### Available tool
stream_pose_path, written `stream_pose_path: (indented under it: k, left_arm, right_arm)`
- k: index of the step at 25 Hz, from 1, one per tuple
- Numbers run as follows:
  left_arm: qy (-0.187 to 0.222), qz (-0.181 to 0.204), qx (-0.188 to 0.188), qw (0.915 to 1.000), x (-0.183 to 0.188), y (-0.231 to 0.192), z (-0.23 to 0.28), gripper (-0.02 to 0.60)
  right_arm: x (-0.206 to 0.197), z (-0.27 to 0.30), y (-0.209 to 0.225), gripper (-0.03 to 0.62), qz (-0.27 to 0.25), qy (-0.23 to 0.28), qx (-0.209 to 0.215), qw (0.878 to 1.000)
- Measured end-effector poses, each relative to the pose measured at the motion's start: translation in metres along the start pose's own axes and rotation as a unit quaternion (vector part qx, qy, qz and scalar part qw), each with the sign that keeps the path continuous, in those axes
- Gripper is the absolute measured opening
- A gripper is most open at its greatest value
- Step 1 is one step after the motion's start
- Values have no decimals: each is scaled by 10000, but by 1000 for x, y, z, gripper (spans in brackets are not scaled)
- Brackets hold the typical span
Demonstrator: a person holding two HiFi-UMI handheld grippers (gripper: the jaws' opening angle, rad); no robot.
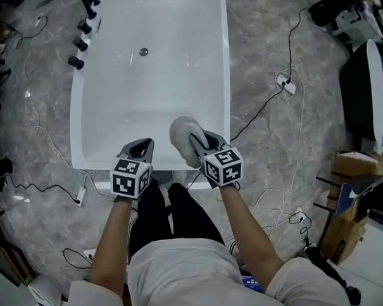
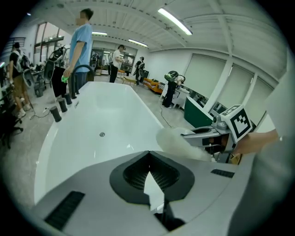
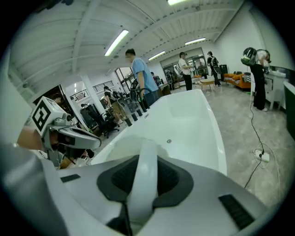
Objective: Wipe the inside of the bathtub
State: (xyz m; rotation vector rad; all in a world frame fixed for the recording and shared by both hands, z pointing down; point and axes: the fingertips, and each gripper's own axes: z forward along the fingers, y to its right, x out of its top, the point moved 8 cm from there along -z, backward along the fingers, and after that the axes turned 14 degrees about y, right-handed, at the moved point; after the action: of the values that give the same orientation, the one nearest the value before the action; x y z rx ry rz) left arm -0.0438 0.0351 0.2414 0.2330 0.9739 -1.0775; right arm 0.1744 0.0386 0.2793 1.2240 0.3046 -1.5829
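Note:
The white bathtub (image 1: pixel 226 65) lies lengthwise ahead of me, with its drain (image 1: pixel 143 52) toward the far end. My right gripper (image 1: pixel 198 140) is shut on a pale grey-white cloth (image 1: pixel 182 135) held over the tub's near end. In the right gripper view a strip of the cloth (image 3: pixel 144 173) runs between the jaws of the right gripper (image 3: pixel 147 154). My left gripper (image 1: pixel 142 145) hovers beside it over the near rim, shut and holding nothing. The left gripper view shows the cloth (image 2: pixel 177 141) off to the right of the left gripper (image 2: pixel 149 156).
Black tap fittings (image 1: pixel 80 44) line the tub's far left rim. Cables and a power strip (image 1: pixel 287 85) lie on the grey floor to the right. Cardboard boxes (image 1: pixel 352 174) stand at the right edge. A person in a blue shirt (image 2: pixel 83 46) stands by the taps.

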Motion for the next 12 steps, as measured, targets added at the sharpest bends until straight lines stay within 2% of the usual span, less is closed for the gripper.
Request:
stream_pose_path:
  k: [8, 12]
  left_arm:
    - [677, 104, 146, 9975, 33, 39, -81, 9]
    - [892, 181, 30, 9958, 47, 47, -114, 9]
  right_arm:
    - [58, -76, -44, 95, -176, 735, 198, 9969]
    - [84, -104, -69, 95, -350, 1040, 204, 9938]
